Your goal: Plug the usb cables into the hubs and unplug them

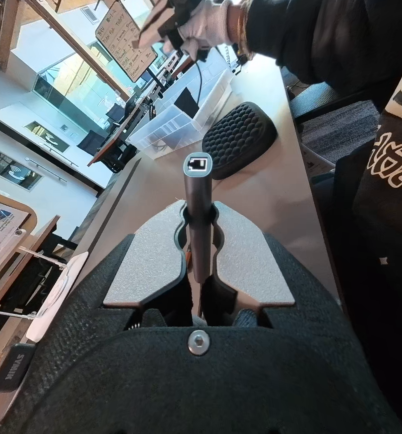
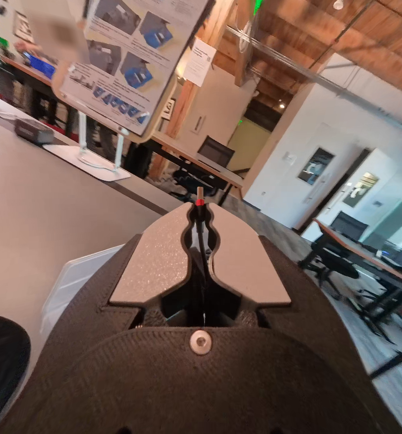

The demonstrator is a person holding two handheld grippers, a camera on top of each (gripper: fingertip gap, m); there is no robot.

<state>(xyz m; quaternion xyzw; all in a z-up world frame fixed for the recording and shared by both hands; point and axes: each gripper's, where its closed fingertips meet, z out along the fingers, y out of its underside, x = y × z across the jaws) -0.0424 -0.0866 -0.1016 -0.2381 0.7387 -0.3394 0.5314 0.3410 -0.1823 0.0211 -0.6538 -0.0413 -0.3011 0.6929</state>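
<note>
Open office, pale desk (image 1: pixel 254 199). Left gripper (image 1: pixel 199 211) is clamped on a dark hub (image 1: pixel 198 202), lifted edge-on. Right gripper (image 2: pixel 199 206) pinches a black USB cable (image 2: pixel 202 237), plug (image 2: pixel 199 191) forward, well apart from the hub. Seemingly between plugging steps; next needs plug and port aligned.

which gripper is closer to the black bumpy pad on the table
Left. The left gripper, holding the hub, sits just short of the pad; the right gripper is raised well beyond it.
</note>
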